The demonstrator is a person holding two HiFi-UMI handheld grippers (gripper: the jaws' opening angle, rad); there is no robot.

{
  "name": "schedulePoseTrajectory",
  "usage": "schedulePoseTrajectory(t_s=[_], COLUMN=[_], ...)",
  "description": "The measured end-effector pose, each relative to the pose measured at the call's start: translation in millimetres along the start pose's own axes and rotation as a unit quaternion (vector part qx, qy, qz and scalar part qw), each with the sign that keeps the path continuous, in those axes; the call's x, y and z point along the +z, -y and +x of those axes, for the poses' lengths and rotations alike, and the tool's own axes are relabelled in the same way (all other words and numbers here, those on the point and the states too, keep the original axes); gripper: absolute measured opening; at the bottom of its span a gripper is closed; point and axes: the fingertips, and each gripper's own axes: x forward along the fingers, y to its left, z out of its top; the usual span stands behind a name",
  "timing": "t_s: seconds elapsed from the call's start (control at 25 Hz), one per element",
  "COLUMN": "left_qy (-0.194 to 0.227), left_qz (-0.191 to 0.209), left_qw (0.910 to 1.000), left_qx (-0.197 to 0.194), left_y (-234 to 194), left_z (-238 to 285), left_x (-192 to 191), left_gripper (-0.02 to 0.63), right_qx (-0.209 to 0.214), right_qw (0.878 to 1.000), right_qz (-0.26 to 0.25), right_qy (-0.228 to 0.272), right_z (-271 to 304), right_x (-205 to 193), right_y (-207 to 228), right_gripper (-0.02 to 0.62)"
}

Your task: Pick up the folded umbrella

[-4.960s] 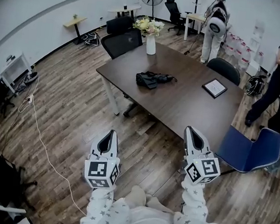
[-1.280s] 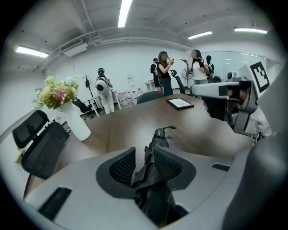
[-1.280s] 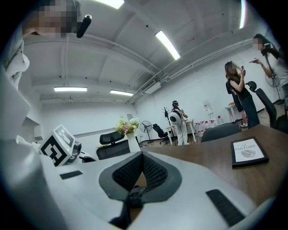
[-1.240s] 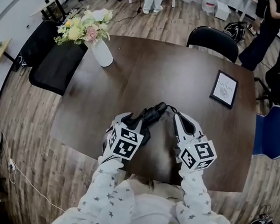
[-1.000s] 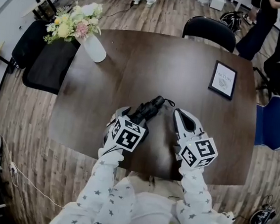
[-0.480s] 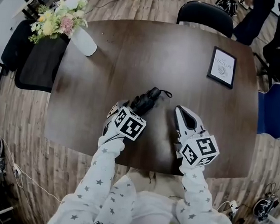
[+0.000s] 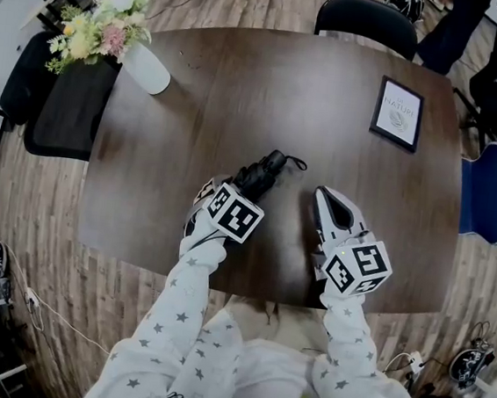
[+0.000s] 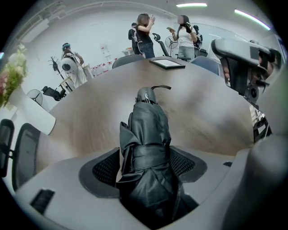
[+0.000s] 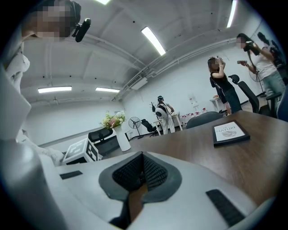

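Dropping lower than a second ago: left gripper [image 8: 145, 164], now straddling umbrella [image 7: 263, 170] near end on table [image 7: 243, 78]. Jaws just been opening, wide apart, umbrella between, unclamped. Right gripper [image 7: 328, 199] at umbrella's 3 o'clock, jaws together, empty.

Head view: looking steeply down from above, taking in the whole dark brown wooden counter [image 7: 271, 72]. Left gripper view: very close over the black folded umbrella [image 8: 148, 148] at lower centre, facing along it toward the black-framed white print [image 8: 167, 63] at upper centre. Right gripper view: skimming nearly level across the counter. All three share that print.
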Motion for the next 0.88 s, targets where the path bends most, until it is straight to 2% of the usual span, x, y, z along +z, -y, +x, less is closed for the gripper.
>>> schedulePoseTrajectory(t_s=[0.16,0.28,0.68,0.88], left_qy=[-0.001,-0.001,0.013,0.027], left_qz=[-0.001,0.002,0.038,0.029], left_qw=[1.0,1.0,0.9981,0.9979], left_qx=[-0.007,-0.008,0.046,0.052], left_y=[3,7,12,12], left_z=[1,0,-3,-13], left_x=[0,1,1,-2], left_gripper=[0.341,0.297,0.252,0.25], right_qx=[-0.003,-0.002,-0.002,-0.004], right_qw=[1.0,1.0,1.0,0.999], right_qz=[0.001,0.0,-0.014,-0.026], right_qy=[0.0,0.0,0.015,0.024], right_z=[-2,-3,-2,-7], right_x=[-1,-1,13,24], right_y=[3,3,-2,-2], right_gripper=[0.021,0.021,0.021,0.021])
